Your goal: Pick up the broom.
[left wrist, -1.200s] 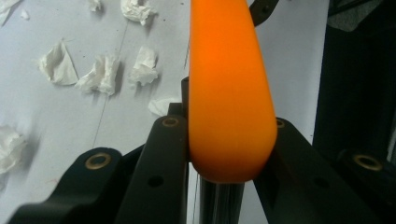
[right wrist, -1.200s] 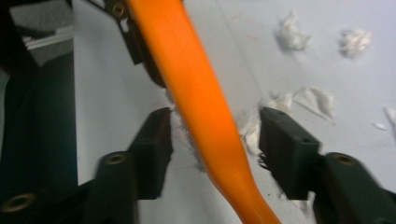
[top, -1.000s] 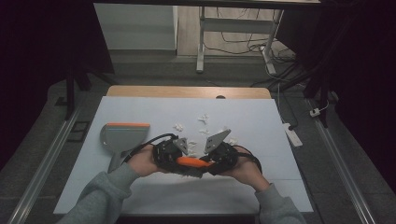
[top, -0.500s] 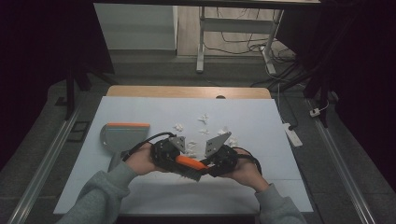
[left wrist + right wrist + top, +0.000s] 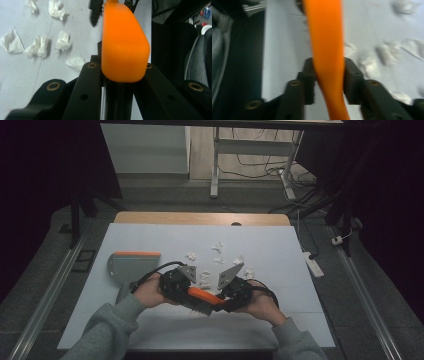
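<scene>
In the lower middle of the high view, two hands meet over a pale grey-white tabletop (image 5: 300, 245), each holding one claw. The left claw (image 5: 186, 291) and the right claw (image 5: 225, 298) point toward each other, and one orange plastic brush with dark bristles (image 5: 201, 296) spans the gap between them, slanting down toward the right of the frame.

In the left claw view, the rounded, blunt orange end of the brush (image 5: 123, 42) fills the centre, and the two black jaws are clamped against its two sides near the bottom of the frame. In the right claw view, the brush (image 5: 327, 50) appears as a narrow orange strip running from the top edge to the bottom, and this claw's two jaws are pressed on either side of it, so both claws grip the same brush.

One grey plastic dustpan with an orange front edge (image 5: 134, 265) lies at the left centre of the high view, just beside the left hand (image 5: 150, 292); the right hand (image 5: 260, 304) sits lower right of centre.

Crumpled white paper scraps (image 5: 217, 246) are scattered on the tabletop above the claws. About six can be counted in the high view, some partly hidden behind the grey plates. Six scraps (image 5: 40, 45) lie in the upper left of the left claw view.
</scene>
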Action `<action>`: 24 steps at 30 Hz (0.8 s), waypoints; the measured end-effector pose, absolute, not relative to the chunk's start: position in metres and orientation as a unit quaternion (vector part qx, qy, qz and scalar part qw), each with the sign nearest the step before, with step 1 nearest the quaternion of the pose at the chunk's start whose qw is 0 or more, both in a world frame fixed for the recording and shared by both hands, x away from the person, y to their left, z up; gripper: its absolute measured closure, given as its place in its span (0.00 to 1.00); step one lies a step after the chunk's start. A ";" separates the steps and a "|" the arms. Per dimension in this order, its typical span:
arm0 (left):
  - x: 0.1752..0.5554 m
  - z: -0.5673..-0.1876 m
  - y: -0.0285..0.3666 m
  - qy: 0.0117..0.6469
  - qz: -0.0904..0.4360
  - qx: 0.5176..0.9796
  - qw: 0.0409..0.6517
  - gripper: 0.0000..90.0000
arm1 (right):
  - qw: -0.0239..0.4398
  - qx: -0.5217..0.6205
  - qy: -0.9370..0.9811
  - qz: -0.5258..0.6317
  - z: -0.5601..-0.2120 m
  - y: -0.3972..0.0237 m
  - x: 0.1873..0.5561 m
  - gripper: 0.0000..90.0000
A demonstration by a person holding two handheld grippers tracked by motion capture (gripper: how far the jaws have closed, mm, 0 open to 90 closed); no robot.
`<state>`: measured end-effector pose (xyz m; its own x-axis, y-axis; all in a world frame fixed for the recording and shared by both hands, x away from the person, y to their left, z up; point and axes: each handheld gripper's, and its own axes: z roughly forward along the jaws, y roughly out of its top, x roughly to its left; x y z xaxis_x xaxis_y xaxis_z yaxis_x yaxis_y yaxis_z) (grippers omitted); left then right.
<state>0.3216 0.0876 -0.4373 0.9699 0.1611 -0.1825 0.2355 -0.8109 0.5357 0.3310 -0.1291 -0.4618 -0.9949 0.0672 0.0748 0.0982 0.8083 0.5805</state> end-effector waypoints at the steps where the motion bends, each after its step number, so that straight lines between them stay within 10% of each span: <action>1: 0.322 -0.438 0.088 0.105 -0.064 0.949 0.291 0.89 | 0.025 -0.045 -0.952 -0.303 -0.462 -0.128 0.330 0.75; 24: 0.321 -0.436 0.094 0.101 -0.066 0.944 0.308 0.89 | 0.070 -0.073 -0.924 -0.370 -0.465 -0.134 0.337 0.74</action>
<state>0.3214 0.0942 -0.4363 0.9709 0.1496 -0.1870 0.2312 -0.7900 0.5679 0.3366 -0.1338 -0.4651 -0.9796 0.0820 0.1836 0.1861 0.7159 0.6729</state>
